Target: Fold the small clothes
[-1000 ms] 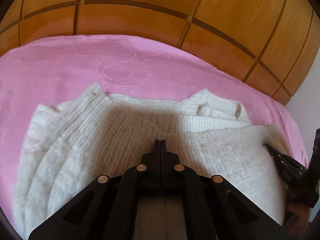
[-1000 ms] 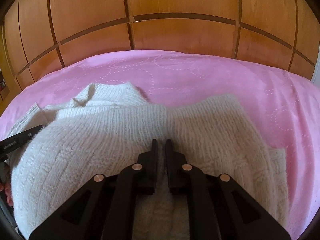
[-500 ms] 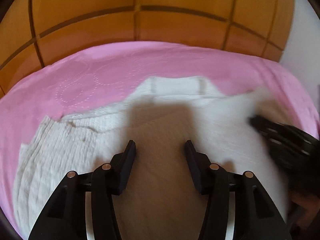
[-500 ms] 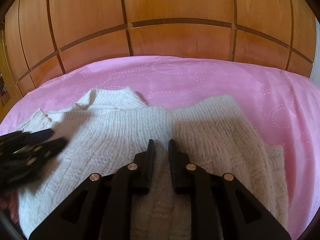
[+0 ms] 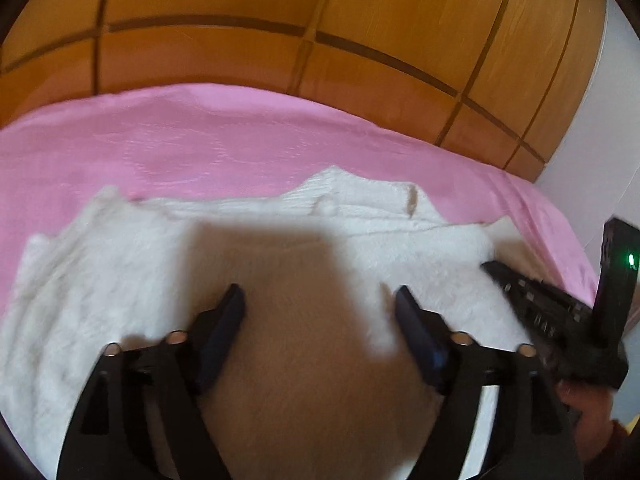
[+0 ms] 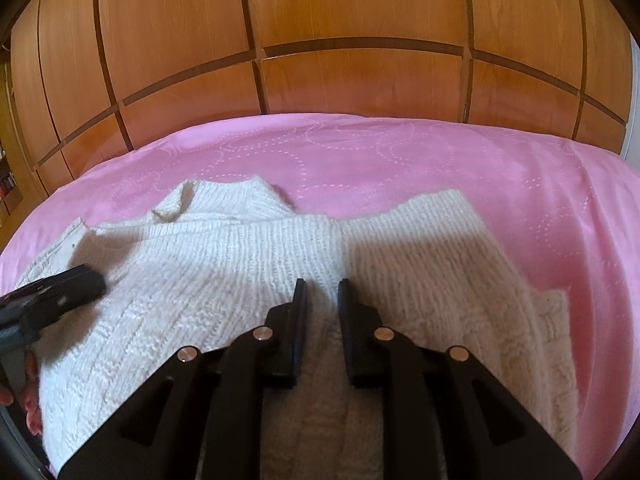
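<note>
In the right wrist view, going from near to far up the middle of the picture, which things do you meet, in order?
right gripper → white knitted sweater → pink bedspread → wooden panelled wall.

**Pink bedspread, wooden panels behind**

A pink bedspread (image 6: pixel 400 168) covers the bed, stitched with dotted circle patterns that spread from 10 to 3 o'clock in the right wrist view. Behind it, from 9 through 12 to 3 o'clock, rises a wall of orange-brown wooden panels (image 6: pixel 360 12) divided by dark grooves. A strip of white wall (image 5: pixel 592 152) shows at 3 o'clock in the left wrist view.
</note>
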A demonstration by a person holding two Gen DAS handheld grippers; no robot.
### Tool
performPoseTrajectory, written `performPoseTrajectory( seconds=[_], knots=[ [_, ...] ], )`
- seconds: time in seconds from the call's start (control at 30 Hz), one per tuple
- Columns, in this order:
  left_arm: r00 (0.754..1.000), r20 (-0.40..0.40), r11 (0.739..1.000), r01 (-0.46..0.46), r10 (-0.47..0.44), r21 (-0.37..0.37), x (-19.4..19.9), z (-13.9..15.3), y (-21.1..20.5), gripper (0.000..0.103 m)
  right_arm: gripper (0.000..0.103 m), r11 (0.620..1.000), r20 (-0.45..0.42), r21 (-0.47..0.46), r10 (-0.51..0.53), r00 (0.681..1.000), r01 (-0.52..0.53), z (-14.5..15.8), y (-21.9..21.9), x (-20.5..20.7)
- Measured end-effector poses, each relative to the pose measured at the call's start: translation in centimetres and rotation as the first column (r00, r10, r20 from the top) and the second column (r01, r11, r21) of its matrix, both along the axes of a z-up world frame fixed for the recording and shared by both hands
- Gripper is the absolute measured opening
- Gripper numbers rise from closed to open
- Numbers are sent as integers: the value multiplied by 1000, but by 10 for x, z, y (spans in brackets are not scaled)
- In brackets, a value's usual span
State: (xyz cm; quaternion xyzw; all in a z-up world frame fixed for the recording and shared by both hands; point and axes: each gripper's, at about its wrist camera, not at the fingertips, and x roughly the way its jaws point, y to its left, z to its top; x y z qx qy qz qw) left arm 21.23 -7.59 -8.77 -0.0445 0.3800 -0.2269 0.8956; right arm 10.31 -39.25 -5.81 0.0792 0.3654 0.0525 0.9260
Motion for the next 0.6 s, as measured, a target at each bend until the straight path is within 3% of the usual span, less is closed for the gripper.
performPoseTrajectory(
  seconds=[0.07, 0.13, 0.27, 0.4, 0.43, 0.53, 0.57, 0.6],
  knots=[
    [998, 40, 998, -48, 47, 32, -14, 5, 6, 89, 16, 1000, 2, 6, 1, 1000, -1, 0, -1, -1],
    [989, 77, 991, -129, 125, 40, -25, 7, 21, 89, 16, 1000, 4, 18, 2, 1000, -2, -1, -3, -1],
    [948, 78, 950, -305, 310, -70, -51, 8, 72, 89, 19, 999, 11, 42, 6, 1000, -7, -3, -6, -2],
    [919, 77, 917, -375, 388, -137, -74, 9, 102, 89, 21, 999, 14, 41, 5, 1000, -5, -5, -6, -3],
    [907, 101, 910, -396, 409, -125, -80, 12, 105, 90, 22, 999, 14, 38, 3, 1000, -4, -4, -6, -3],
    [838, 193, 859, -503, 511, -90, -101, 19, 117, 95, 23, 1000, 16, 31, -2, 1000, 1, -3, -5, -3],
    [827, 184, 847, -522, 532, -102, -102, 18, 123, 98, 24, 1000, 17, 27, -4, 1000, 3, -3, -5, -3],
    [833, 133, 844, -526, 537, -108, -98, 12, 128, 99, 25, 1000, 17, 24, -6, 1000, 6, -2, -5, -3]
  ],
)
